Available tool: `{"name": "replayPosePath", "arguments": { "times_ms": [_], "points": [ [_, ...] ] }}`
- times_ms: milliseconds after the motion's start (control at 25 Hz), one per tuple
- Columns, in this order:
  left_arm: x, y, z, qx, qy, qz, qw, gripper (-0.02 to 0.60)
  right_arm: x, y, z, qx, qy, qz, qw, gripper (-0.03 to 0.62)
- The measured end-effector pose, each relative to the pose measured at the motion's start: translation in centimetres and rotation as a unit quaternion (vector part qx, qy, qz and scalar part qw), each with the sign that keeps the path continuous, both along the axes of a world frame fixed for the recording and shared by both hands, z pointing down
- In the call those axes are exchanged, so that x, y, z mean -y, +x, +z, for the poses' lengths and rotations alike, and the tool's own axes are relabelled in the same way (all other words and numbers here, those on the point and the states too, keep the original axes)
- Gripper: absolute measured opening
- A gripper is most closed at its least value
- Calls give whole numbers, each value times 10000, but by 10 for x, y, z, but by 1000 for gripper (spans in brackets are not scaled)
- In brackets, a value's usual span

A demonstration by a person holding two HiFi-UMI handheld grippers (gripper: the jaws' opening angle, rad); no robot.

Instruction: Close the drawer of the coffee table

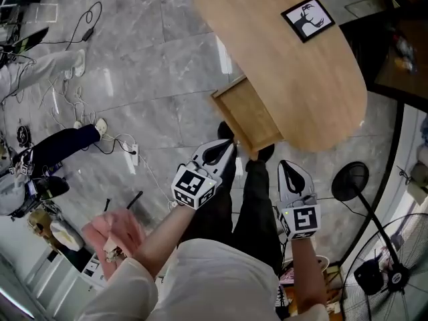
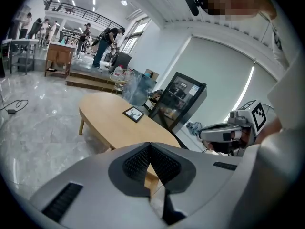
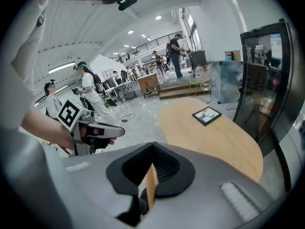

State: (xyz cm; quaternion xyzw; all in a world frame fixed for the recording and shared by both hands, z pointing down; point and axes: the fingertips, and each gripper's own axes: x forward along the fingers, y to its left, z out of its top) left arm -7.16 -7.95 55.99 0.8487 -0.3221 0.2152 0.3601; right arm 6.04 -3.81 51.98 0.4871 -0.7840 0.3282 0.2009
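- Drawer (image 1: 246, 116) is open. It sticks out from under the long edge of the oval wooden counter (image 1: 287, 79), toward the person's feet, and I'm looking down into its bare wood inside from the head view.
- Left gripper (image 1: 223, 147) has its fingers clenched together with nothing in them. In the left gripper view the two dark pads meet in a point (image 2: 150, 146).
- Right gripper (image 1: 289, 168) looks the same in its own view: fingers clenched tip to tip (image 3: 152, 146) and nothing grasped.
- Both grippers hang side by side over the person's dark trousers, pointing toward the drawer front. The left one sits nearer to it and the right one a bit further back. Neither touches the drawer as far as I can tell.
- Each gripper shows up in the other's view: the right one (image 2: 205, 133) off to the side of the left view, the left one (image 3: 116, 131) off to the side of the right view.
- There's a small framed picture (image 1: 307, 19) lying flat on the counter top, toward the far end and well away from the drawer.
- Floor (image 1: 147, 65) is shiny grey marble with loose cables (image 1: 80, 25) off to the left.
- A standing fan (image 1: 350, 181) sits on the floor just right of the right gripper.
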Motion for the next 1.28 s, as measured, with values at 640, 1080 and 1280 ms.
{"name": "replayPosePath", "arguments": {
  "times_ms": [640,1080,1280],
  "points": [
    [-41,-25,192,90,-1194,-258,9925,8,-10,-39,143,192,-728,-122,9971,11],
    [-80,-34,291,-263,-2203,-1004,9699,83,-26,-63,212,387,-1043,-359,9931,11],
    [-87,-32,326,-580,-2707,-1481,9494,185,-25,-66,235,431,-1075,-377,9926,11]
  ]
}}
